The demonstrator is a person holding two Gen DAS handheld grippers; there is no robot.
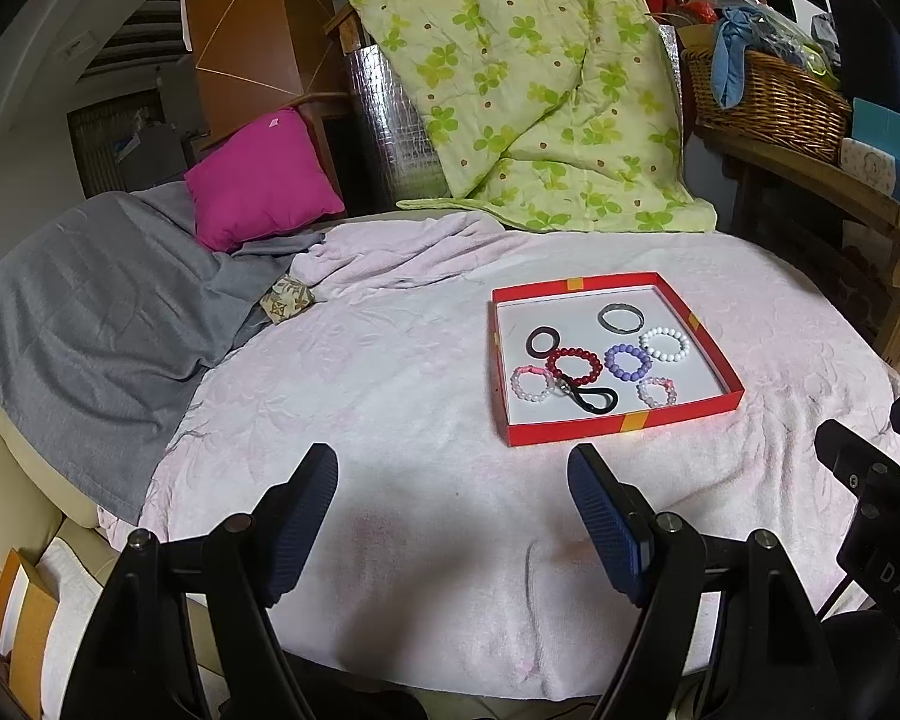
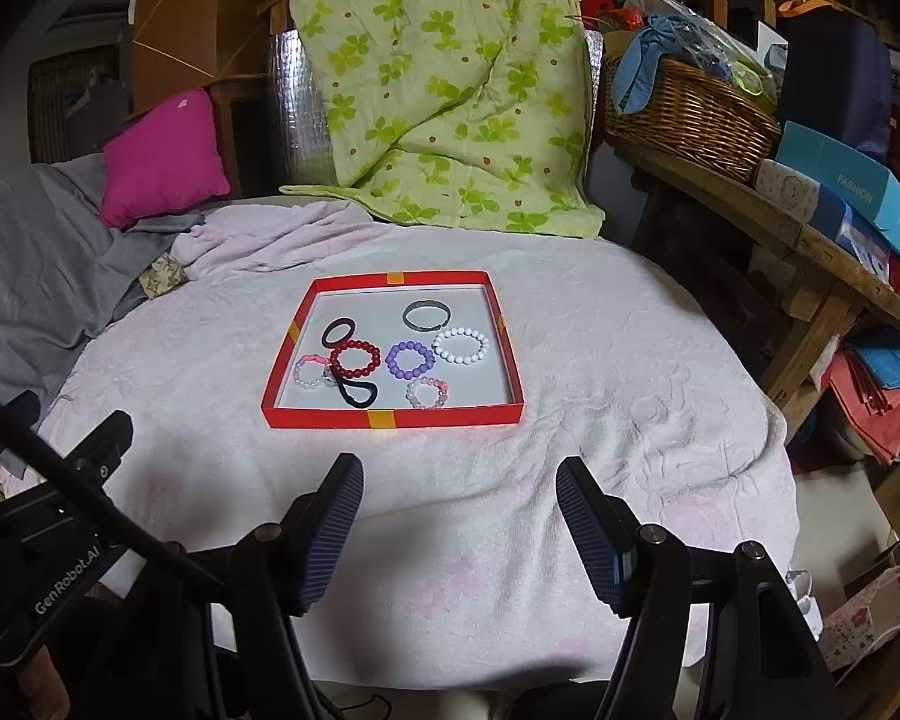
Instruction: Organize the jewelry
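Note:
A shallow red tray [image 1: 576, 427] [image 2: 390, 418] lies on the pale pink towel and holds several bracelets and hair ties: a red bead bracelet [image 1: 574, 366] [image 2: 355, 359], a purple one [image 1: 626, 362] [image 2: 410, 359], a white one [image 1: 665, 344] [image 2: 462, 345], a grey bangle [image 1: 620, 318] [image 2: 427, 315], a black hair tie [image 1: 597, 401] [image 2: 359, 392] and two small pink-white ones. My left gripper [image 1: 453, 480] is open and empty, in front of and left of the tray. My right gripper [image 2: 459, 489] is open and empty, just in front of the tray.
A magenta cushion [image 1: 261, 180] and grey cloth [image 1: 90, 300] lie at the left. A green floral quilt [image 1: 528, 84] hangs behind. A wicker basket [image 2: 690, 114] and boxes sit on a wooden shelf at the right. The right gripper body [image 1: 876, 510] shows at the left view's right edge.

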